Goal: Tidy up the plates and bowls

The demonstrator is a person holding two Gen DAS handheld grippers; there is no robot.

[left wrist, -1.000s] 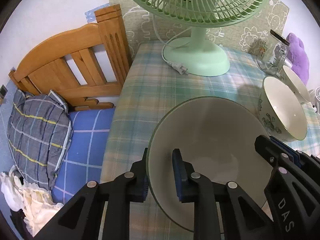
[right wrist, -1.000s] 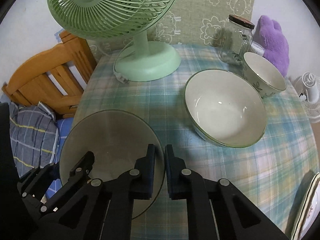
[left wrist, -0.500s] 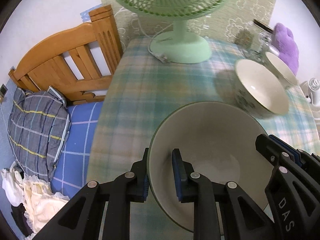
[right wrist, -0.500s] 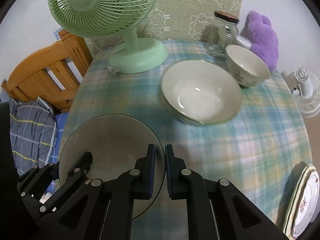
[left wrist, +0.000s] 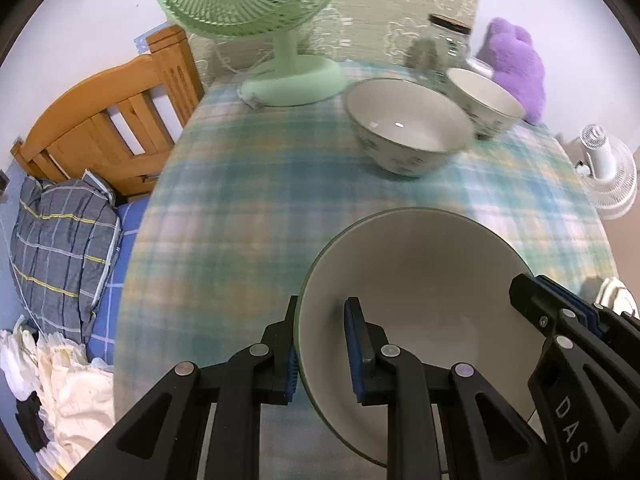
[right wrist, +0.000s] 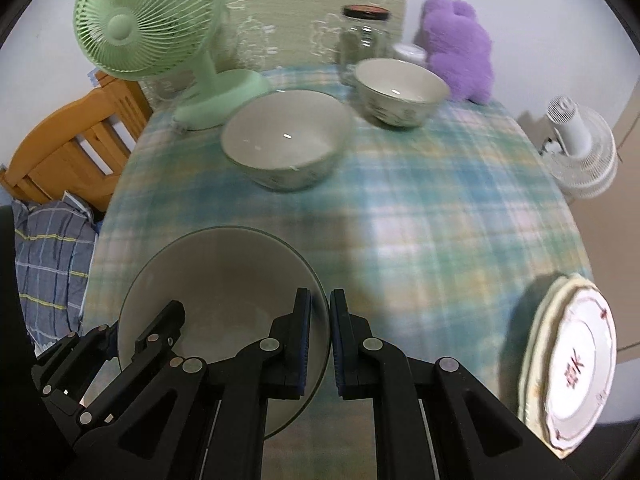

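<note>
Both grippers hold one large pale bowl above the near part of the plaid table. My left gripper is shut on its left rim. My right gripper is shut on its right rim; the bowl also shows in the right wrist view. A medium floral bowl and a smaller floral bowl stand at the far side. A stack of plates lies at the table's near right edge.
A green fan stands at the far left of the table. A glass jar and a purple plush toy are at the back. A wooden bed frame and bedding lie left; a white floor fan stands right.
Both grippers have lifted the large bowl and pulled it back and rightward; the fan and the far bowls now look further away, and the plate stack has come into the right view.
</note>
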